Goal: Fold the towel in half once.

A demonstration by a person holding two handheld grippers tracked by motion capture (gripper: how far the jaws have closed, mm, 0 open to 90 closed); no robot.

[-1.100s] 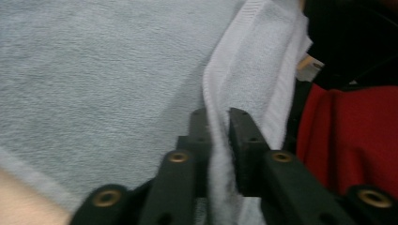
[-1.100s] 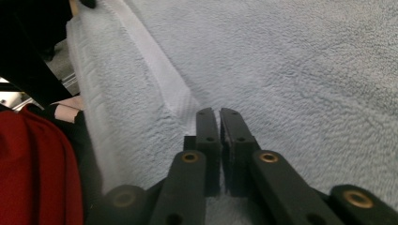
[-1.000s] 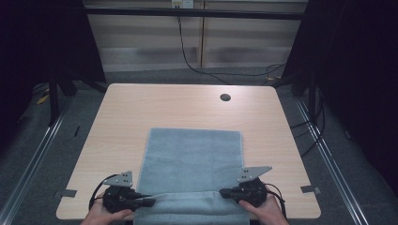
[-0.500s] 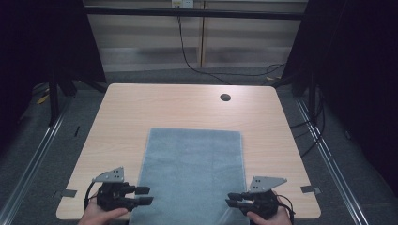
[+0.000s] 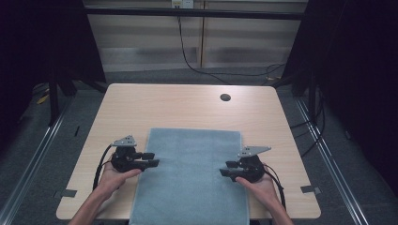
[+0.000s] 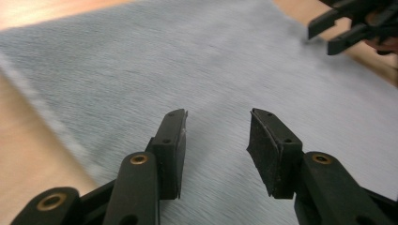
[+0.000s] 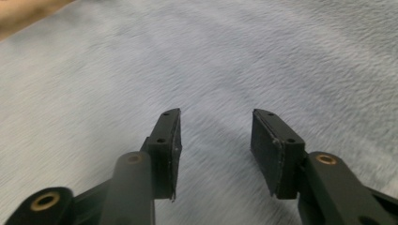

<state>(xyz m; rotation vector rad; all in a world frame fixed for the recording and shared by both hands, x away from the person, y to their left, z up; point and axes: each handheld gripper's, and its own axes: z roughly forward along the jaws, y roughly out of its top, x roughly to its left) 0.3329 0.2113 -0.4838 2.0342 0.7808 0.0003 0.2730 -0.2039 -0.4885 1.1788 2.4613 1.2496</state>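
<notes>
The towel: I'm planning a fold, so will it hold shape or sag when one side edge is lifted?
Probably sag: the blue-grey towel lies flat as soft, fuzzy cloth, and its near end drapes over the table edge. The nap should grip pads rather than slip. It looks light.

This looks like a lab or recording bay rather than a home; 1 plain wooden table (image 5: 187, 108) with a round cable hole (image 5: 225, 97) stands on grey carpet floor (image 5: 37, 159); black curtains (image 5: 47, 37) close off both sides; metal rails (image 5: 28, 168) run along the floor beside the table; a black cable (image 5: 187, 51) hangs down from a wall socket (image 5: 182, 3) across pale panelling (image 5: 150, 42); tape marks (image 5: 67, 192) sit on the table's near corners.
</notes>
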